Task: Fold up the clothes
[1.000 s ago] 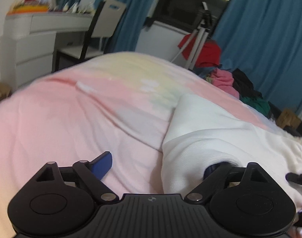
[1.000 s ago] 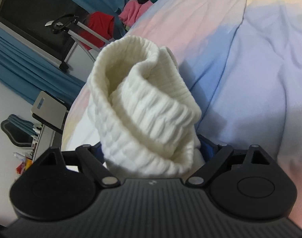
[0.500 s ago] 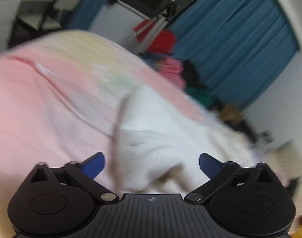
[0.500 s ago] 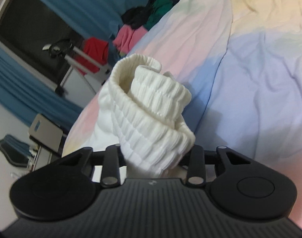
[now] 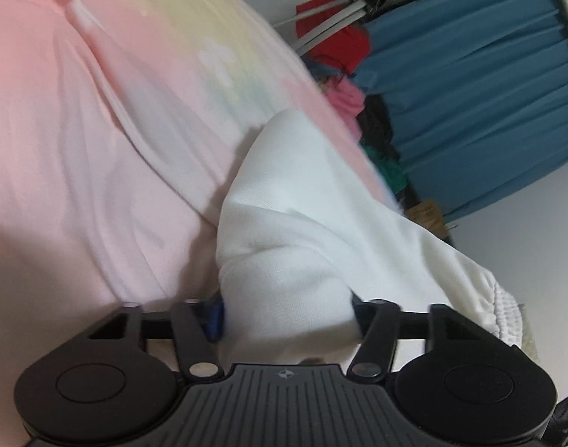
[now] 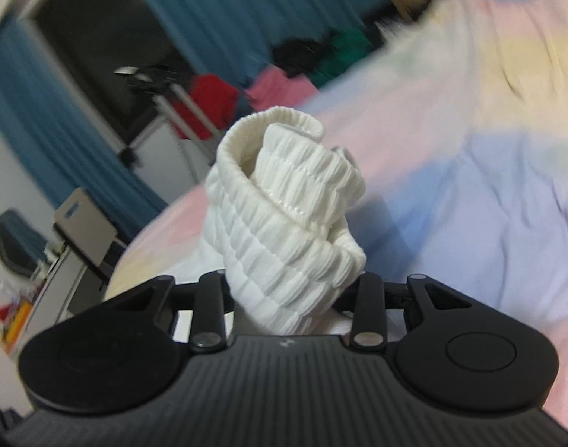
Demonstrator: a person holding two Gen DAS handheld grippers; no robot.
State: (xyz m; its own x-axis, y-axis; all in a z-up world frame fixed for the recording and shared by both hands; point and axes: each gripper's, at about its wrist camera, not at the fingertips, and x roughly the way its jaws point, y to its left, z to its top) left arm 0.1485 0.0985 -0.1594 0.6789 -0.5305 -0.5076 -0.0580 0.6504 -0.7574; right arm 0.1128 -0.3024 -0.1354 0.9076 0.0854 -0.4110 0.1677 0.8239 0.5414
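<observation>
A white sweatshirt [image 5: 302, 223] lies on the pastel pink, yellow and blue bedspread [image 5: 97, 130]. My left gripper [image 5: 287, 309] is shut on a bunched fold of its white fabric; a blue fingertip [image 5: 213, 318] shows at the left of the cloth. My right gripper [image 6: 291, 294] is shut on the sweatshirt's ribbed cuff [image 6: 287, 216], which stands curled up out of the jaws above the bedspread [image 6: 488, 186]. The right fingertips are hidden by the cuff.
A pile of red, pink, black and green clothes [image 5: 354, 89] lies beyond the bed, by blue curtains [image 5: 470, 93] and a tripod [image 5: 336, 11]. In the right wrist view a chair [image 6: 86, 227] and white dresser stand at the left.
My left gripper went from open beside the sweatshirt to shut on a fold of it, and its view tilted. My right gripper tightened on the cuff and swung, blurring the background.
</observation>
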